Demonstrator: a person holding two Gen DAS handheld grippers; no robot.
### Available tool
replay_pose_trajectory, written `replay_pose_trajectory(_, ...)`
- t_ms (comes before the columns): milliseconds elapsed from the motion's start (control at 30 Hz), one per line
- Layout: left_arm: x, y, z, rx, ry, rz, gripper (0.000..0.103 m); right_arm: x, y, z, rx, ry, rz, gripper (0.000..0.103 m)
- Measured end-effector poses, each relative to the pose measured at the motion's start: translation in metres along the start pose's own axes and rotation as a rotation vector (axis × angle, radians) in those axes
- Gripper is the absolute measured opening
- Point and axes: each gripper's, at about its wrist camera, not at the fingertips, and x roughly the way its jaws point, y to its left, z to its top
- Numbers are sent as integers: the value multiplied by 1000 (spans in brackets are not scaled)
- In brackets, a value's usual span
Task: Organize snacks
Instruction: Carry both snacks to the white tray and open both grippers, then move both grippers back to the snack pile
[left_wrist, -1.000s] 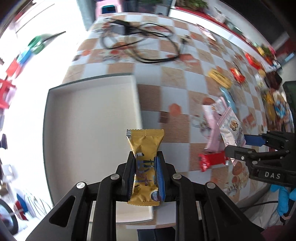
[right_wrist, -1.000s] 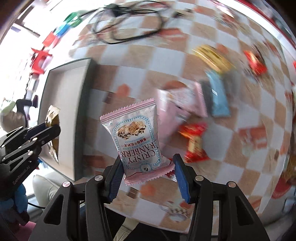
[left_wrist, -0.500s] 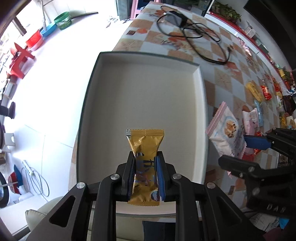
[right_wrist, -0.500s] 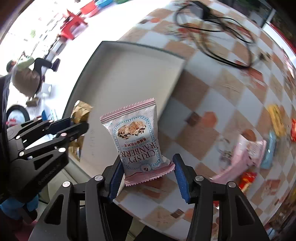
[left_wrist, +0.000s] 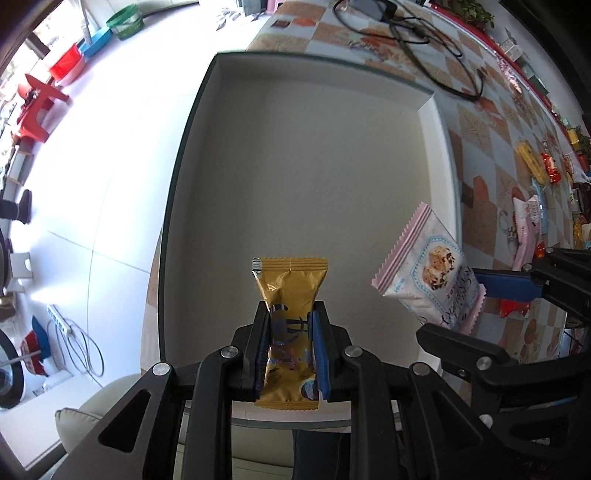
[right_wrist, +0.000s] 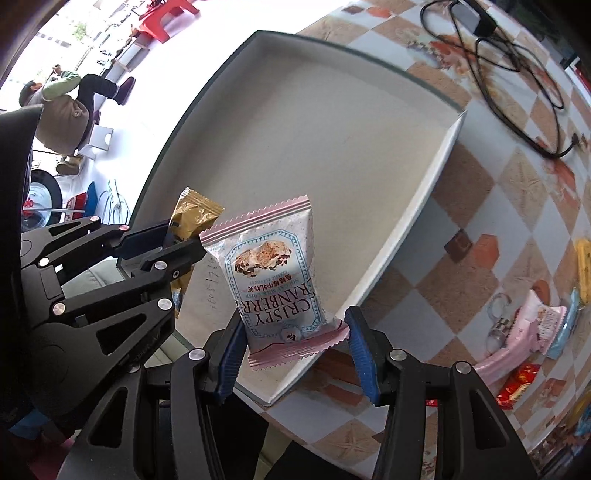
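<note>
My left gripper (left_wrist: 290, 332) is shut on a gold snack packet (left_wrist: 290, 291), held upright above the near part of a white tray (left_wrist: 314, 155). My right gripper (right_wrist: 295, 343) is shut on a pink and white Crispy Cranberry packet (right_wrist: 275, 273), held over the tray's (right_wrist: 332, 140) near right corner. The cranberry packet (left_wrist: 428, 273) and right gripper (left_wrist: 517, 295) show at the right of the left wrist view. The left gripper (right_wrist: 177, 243) with the gold packet (right_wrist: 195, 216) shows at the left of the right wrist view.
The tray sits at the left edge of a checkered table (left_wrist: 487, 122). Black cables (right_wrist: 517, 48) lie at the far end. Several loose snack packets (right_wrist: 532, 332) lie on the table to the right. White floor with stools (left_wrist: 37, 107) lies beyond the table's left edge.
Both grippers have moved left from over the snack pile to above the tray, each still holding its packet. The two grippers are now close together.
</note>
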Motion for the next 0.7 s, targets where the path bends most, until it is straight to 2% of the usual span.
replay_pose_trajectory(133, 4, 1, -4, 9, 8, 17, 25, 11, 6, 7, -4, 26, -8, 54)
replay_pose_trajectory(167, 4, 2, -5, 9, 10, 22, 28, 13, 8, 8, -6, 32, -13, 54)
replay_pose_trajectory(233, 5, 2, -6, 0, 15, 38, 42, 19, 11, 11, -11, 44, -21, 54)
replay_pose_trajectory(300, 3, 6, -7, -19, 6, 60, 65, 24, 12, 14, -6, 53, -28, 55)
replay_pose_trajectory(400, 0, 13, -9, -52, -8, 71, 79, 23, 12, 17, 10, 54, -24, 57)
replay_pose_trajectory(467, -2, 15, -10, -63, -8, 81, 79, 22, 9, 19, 25, 50, -27, 62)
replay_pose_trajectory(533, -2, 16, -10, -66, -3, 84, 79, 17, 7, 20, 35, 41, -38, 78)
replay_pose_trajectory(700, -3, 11, -12, -62, 9, 54, 80, 13, -1, 20, 64, 32, -57, 81)
